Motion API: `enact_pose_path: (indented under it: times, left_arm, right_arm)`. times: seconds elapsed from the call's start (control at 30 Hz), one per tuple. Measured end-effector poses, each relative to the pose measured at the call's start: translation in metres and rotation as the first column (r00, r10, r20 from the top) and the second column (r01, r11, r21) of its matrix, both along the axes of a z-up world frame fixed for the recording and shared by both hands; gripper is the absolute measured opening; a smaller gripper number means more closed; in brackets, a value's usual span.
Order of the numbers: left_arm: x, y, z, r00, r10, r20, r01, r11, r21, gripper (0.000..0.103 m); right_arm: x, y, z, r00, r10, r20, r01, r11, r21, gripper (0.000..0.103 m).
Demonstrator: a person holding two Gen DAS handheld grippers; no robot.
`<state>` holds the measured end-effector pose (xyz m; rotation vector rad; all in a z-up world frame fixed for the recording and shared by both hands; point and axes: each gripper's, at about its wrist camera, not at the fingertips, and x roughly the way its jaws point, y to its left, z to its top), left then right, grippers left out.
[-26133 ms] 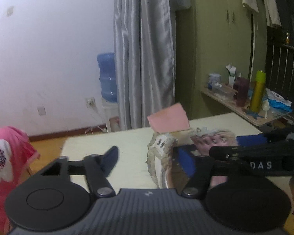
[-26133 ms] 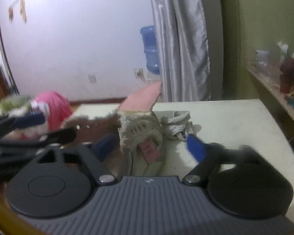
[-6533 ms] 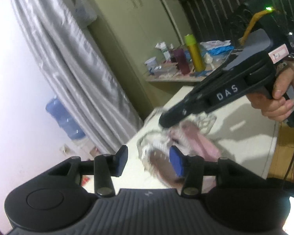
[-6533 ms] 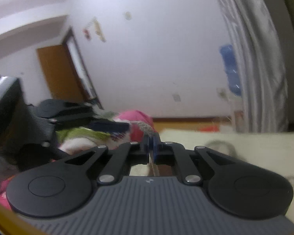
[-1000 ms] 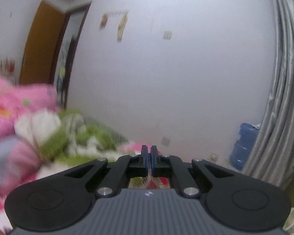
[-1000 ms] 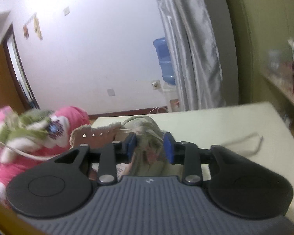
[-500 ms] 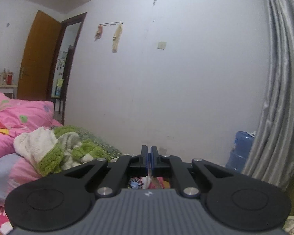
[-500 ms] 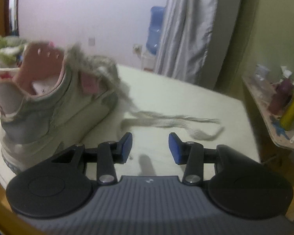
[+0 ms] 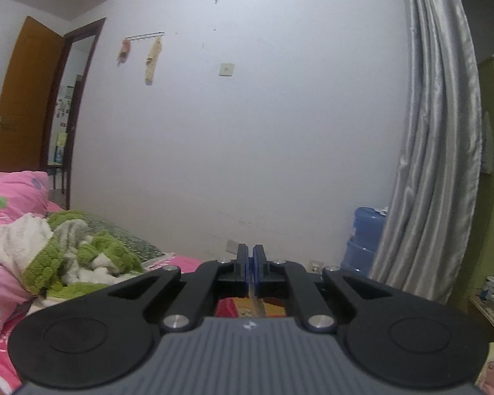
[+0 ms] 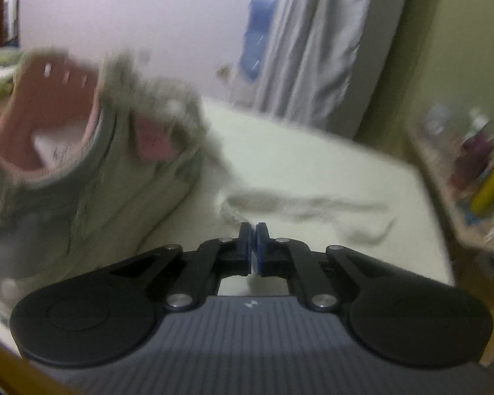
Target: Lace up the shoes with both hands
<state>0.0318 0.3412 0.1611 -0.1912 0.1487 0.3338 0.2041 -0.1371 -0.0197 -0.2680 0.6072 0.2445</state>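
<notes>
**Both lace ends pinched, ready to draw tight**

The right gripper [image 10: 253,230] has its blue pads pressed together on the near end of the frayed grey-white shoelace [image 10: 299,202]; a pale strip of lace shows in the slit between the pads. From that pinch the lace runs away across the cream tabletop [image 10: 313,164] and back toward the shoe. The shoe itself, a worn grey high-top with a pink lining and pink tongue [image 10: 92,177], stands upright on the table just to the left of the right gripper, its opening facing the camera. The view is blurred, so which eyelet the lace leaves from cannot be told.

The left gripper [image 9: 250,256] is likewise closed tight, and a thin tan strand [image 9: 257,299], probably the other lace end, passes down between its pads. It points well away from the shoe, toward the white wall [image 9: 247,131], with the pink bedding [image 9: 10,197] off to one side and the grey curtain [image 9: 434,164] to the other; the shoe is out of its view.

Judged from this, the step in hand is taking up the second lace end. The next move calls for pulling both ends evenly away from the shoe to remove slack, then crossing them, without letting the frayed lace slip from the pads or tipping the shoe.
</notes>
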Motion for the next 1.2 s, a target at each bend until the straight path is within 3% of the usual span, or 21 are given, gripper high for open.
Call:
enact_pose_path:
  times: [0.2,0.37,0.6,0.7,0.77,0.87,1.0,1.1,1.2]
  left_arm:
    - [0.008,-0.02,0.023,0.997,-0.054,0.06,0.053,0.999,0.012,0.003]
    - [0.037,-0.045,0.068,0.985,-0.147,0.088,0.147,0.989,0.016,0.003]
    - [0.076,-0.125,0.185,0.947,-0.276,0.162,0.259,0.959,0.115,0.003]
    - [0.077,-0.159,0.238,0.926,-0.309,0.216,0.291,0.95,0.113,0.003]
    - [0.076,-0.184,0.263,0.91,-0.333,0.249,0.298,0.939,0.17,0.003]
    - [0.084,-0.217,0.286,0.89,-0.375,0.258,0.32,0.919,0.23,0.003]
    - [0.095,-0.251,0.299,0.87,-0.438,0.227,0.394,0.894,0.214,0.003]
    - [0.097,-0.271,0.301,0.841,-0.51,0.182,0.462,0.851,0.25,0.003]
    - [0.098,-0.281,0.302,0.809,-0.565,0.159,0.524,0.817,0.24,0.003]
  right_arm:
    - [-0.015,-0.03,0.066,0.984,-0.066,0.163,0.056,0.996,0.067,0.001]
    - [-0.026,-0.047,0.138,0.956,-0.104,0.273,0.076,0.991,0.113,0.001]
    - [-0.025,-0.035,0.267,0.896,-0.108,0.432,0.034,0.984,0.175,0.001]
    - [-0.028,-0.024,0.33,0.853,-0.129,0.505,0.007,0.972,0.237,0.001]
    - [-0.033,-0.016,0.369,0.809,-0.147,0.569,-0.012,0.964,0.266,0.001]
    - [-0.034,-0.007,0.414,0.799,-0.162,0.58,-0.046,0.944,0.328,0.001]
    - [-0.026,0.019,0.442,0.816,-0.136,0.562,-0.058,0.948,0.314,0.001]
    - [-0.033,0.038,0.452,0.794,-0.114,0.598,-0.092,0.949,0.303,0.001]
    - [-0.031,0.042,0.461,0.812,-0.086,0.577,-0.146,0.927,0.345,0.001]
